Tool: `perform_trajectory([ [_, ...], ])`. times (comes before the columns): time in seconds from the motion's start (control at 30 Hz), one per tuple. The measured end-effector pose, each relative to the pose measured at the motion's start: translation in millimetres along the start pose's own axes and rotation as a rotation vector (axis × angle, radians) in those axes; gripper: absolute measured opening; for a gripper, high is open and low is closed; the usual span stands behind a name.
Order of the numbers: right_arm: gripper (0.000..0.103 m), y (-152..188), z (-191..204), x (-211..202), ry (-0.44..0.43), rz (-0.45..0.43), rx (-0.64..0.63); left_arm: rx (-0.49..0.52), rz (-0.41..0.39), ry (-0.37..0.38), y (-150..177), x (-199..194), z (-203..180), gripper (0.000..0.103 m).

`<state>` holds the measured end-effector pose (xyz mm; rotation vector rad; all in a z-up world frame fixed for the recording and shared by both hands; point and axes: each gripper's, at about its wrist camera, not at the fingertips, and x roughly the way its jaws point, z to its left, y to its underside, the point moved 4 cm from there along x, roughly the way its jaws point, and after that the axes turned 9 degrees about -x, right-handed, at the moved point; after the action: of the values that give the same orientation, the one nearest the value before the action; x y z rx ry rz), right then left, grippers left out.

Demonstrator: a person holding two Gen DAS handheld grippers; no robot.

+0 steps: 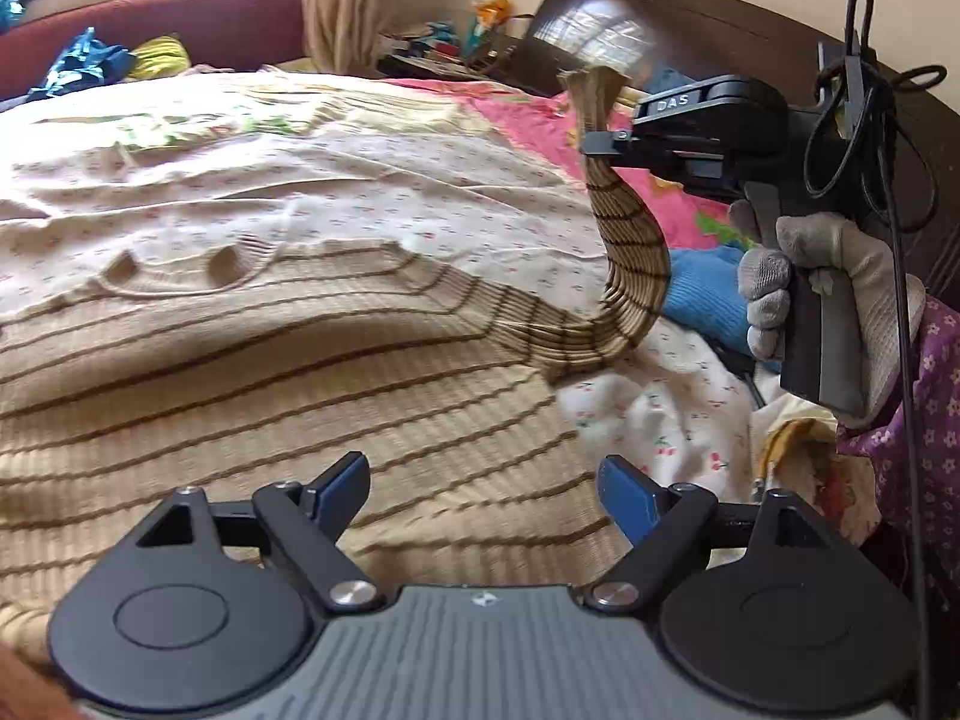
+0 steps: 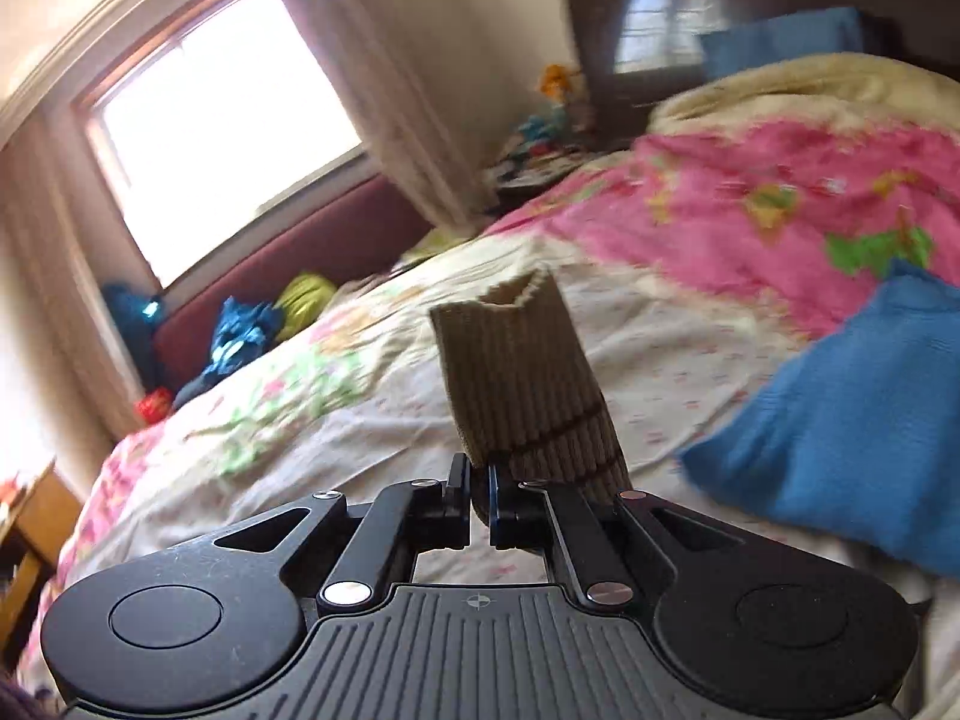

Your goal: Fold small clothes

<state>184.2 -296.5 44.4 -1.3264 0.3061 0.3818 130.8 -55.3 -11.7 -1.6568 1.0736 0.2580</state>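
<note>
Sweater sleeve pinched in right hand-held gripper.

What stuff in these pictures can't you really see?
- Striped sweater, left wrist view: its bottom part is hidden behind the open left claw and cut off by the edges.
- Blue cloth, right wrist view: blurred and cut off at the right edge; what garment it is stays unclear.
- Sleeve, right wrist view: below the shut right claw it is hidden.
- Shelf clutter, left wrist view: too small.
</note>
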Motion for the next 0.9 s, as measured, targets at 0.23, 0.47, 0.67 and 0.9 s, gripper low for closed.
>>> perform_trajectory([
  [0.23,0.000,85.5,190.4,54.1,-0.299,0.143,-0.488,-0.081,-0.076,-0.120,21.0,-43.7,54.0,0.094],
  [0.47,0.003,129.4,225.6,63.2,-0.285,0.223,-0.659,-0.128,-0.093,-0.095,36.8,-47.4,70.8,0.094],
  [0.67,0.028,131.6,224.4,61.1,-0.272,0.251,-0.756,-0.156,-0.124,-0.063,35.2,-56.6,75.1,0.094],
  [0.9,0.035,158.2,229.6,87.8,-0.239,0.310,-0.839,-0.186,-0.127,-0.090,40.3,-62.7,83.7,0.095],
])
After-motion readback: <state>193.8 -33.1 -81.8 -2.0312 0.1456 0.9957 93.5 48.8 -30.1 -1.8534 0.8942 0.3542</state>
